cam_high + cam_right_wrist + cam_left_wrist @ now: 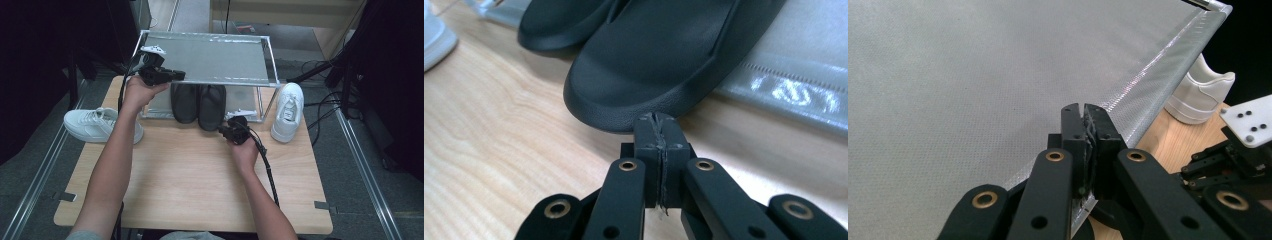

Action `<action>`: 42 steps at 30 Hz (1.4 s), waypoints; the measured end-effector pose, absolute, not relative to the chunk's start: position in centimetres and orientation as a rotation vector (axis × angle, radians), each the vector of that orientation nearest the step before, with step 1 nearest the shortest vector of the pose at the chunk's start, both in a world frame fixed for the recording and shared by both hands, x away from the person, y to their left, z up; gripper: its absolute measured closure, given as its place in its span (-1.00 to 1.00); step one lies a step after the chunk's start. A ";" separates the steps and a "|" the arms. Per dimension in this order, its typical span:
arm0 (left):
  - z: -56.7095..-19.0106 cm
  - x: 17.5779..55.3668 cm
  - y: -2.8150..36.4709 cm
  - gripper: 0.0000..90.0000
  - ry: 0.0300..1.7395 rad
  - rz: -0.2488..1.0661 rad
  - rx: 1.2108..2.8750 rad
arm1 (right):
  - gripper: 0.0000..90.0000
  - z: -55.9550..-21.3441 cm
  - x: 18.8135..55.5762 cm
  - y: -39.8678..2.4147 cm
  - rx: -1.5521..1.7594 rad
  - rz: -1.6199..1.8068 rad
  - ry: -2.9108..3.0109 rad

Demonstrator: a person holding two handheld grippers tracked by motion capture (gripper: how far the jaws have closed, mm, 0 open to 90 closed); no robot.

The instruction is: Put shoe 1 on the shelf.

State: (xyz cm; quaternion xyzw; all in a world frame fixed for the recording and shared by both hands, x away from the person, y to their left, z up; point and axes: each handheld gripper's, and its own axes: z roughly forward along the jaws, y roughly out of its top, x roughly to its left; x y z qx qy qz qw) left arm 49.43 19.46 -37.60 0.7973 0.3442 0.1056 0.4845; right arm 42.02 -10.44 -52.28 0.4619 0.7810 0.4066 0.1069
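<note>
The black shoes (pixel 199 103) sit paired on the rack's (pixel 210 56) lower tier, apparently placed. Both white sneakers, one left of the rack (pixel 97 124) and one right (pixel 288 111), remain on the table. The left gripper (pixel 170 76) is clenched on the rack's top edge; the right gripper (pixel 223 129) is closed empty at the shoes' toes.

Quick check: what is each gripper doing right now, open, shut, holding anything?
Left gripper: shut, jaws together at the front edge of the shoe rack's top shelf, nothing visibly held.
Right gripper: shut, empty, right in front of the black shoe.
</note>
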 end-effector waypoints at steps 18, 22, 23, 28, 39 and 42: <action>-37.5 49.3 19.3 0.95 0.845 0.275 1.946 | 1.00 -52.1 45.2 -8.5 1.376 1.140 2.277; -37.5 49.3 19.4 0.93 0.851 0.276 1.944 | 0.99 -51.8 44.8 -8.7 1.377 1.159 2.291; -37.4 49.3 19.4 0.90 0.856 0.273 1.942 | 0.98 -51.7 44.6 -8.9 1.367 1.172 2.294; -36.9 49.1 19.5 0.68 0.876 0.243 1.928 | 0.88 -50.7 42.9 -9.6 1.312 1.230 2.318; -34.9 46.1 18.8 0.17 0.841 0.197 1.959 | 0.43 -48.2 39.6 -11.9 1.216 1.355 2.327; -34.7 45.3 19.1 0.11 0.851 0.193 1.956 | 0.34 -47.8 38.9 -12.7 1.182 1.358 2.338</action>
